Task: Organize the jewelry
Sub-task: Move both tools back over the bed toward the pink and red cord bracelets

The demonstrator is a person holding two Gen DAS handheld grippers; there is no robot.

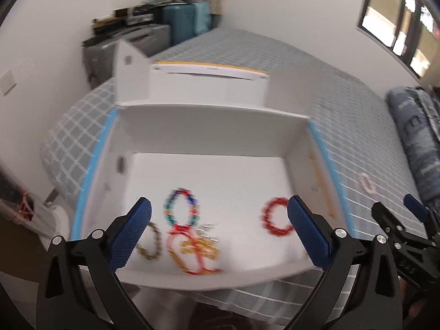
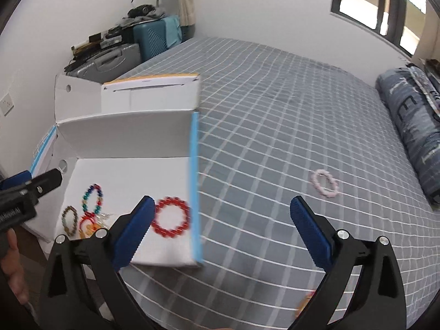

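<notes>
Both grippers, left [image 1: 219, 221] and right [image 2: 220, 221], jaws spread, empty. Pink bracelet [image 2: 325, 183] lies on bed [image 2: 275, 110], apart from box [image 2: 194, 165]. Likely light, limp, slippery beads; pinch across one strand.

Bright window daylight; motion blur, fisheye-bent edges.
</notes>
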